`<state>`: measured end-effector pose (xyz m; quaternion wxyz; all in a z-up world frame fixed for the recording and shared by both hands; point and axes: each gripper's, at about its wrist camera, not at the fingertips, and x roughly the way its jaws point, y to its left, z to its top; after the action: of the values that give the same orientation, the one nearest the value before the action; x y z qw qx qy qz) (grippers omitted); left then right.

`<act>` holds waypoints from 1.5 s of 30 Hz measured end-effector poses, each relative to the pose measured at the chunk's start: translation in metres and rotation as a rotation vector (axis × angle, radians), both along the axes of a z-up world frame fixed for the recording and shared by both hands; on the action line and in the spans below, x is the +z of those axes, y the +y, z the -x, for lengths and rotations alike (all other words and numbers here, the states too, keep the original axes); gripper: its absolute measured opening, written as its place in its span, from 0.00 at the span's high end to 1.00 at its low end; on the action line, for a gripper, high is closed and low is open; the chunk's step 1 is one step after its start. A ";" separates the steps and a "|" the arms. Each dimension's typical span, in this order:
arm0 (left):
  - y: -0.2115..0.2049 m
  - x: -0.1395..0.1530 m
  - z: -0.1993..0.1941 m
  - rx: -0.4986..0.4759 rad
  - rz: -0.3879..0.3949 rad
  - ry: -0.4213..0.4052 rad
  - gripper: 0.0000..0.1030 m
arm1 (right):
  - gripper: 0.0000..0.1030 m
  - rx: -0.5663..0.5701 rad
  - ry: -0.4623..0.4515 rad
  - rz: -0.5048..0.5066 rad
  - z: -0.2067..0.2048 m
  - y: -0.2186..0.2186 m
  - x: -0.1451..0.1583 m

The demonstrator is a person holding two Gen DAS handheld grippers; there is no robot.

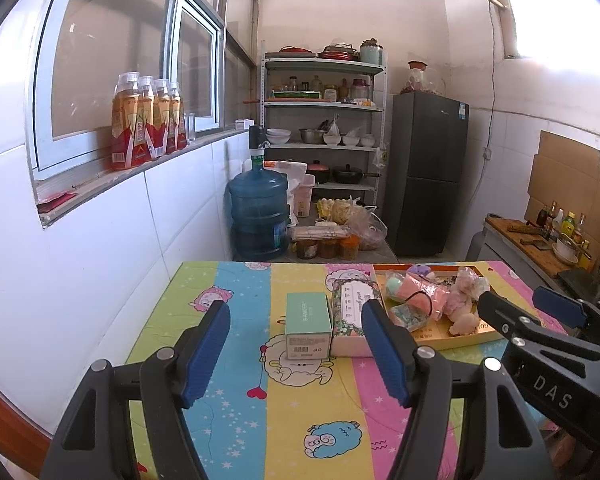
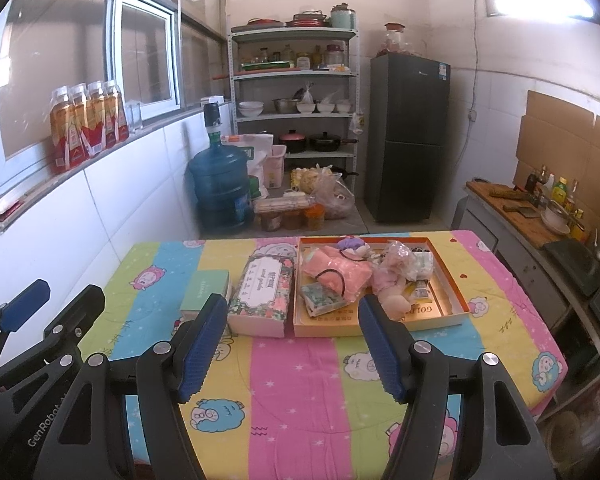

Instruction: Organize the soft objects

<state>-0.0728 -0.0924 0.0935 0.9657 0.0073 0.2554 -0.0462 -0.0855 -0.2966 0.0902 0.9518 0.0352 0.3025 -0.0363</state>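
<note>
A shallow orange box tray (image 2: 453, 286) on the colourful table holds a heap of soft things: a pink cloth pouch (image 2: 339, 270) with a black hair tie, a purple item (image 2: 349, 245), a teal patterned sponge (image 2: 323, 298), a pale plush piece (image 2: 393, 302) and small packets. The tray also shows in the left wrist view (image 1: 459, 340). A floral tissue pack (image 2: 262, 292) and a mint box (image 1: 308, 326) lie left of the tray. My left gripper (image 1: 298, 354) is open and empty, in front of the mint box. My right gripper (image 2: 292, 346) is open and empty, in front of the tray.
The table (image 2: 300, 380) has a striped cartoon cover and stands against a tiled wall on the left. Behind it are a blue water jug (image 2: 222, 184), jars and bags on the floor, a shelf rack (image 2: 296, 92) and a dark fridge (image 2: 407, 136). A counter (image 2: 515, 216) runs along the right.
</note>
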 end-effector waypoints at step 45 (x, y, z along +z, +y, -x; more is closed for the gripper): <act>0.001 0.001 -0.001 0.000 0.000 0.002 0.34 | 0.32 0.009 0.007 0.003 -0.004 0.007 -0.001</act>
<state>-0.0718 -0.0911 0.0941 0.9654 0.0071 0.2564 -0.0464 -0.0810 -0.2900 0.0889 0.9509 0.0322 0.3059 -0.0326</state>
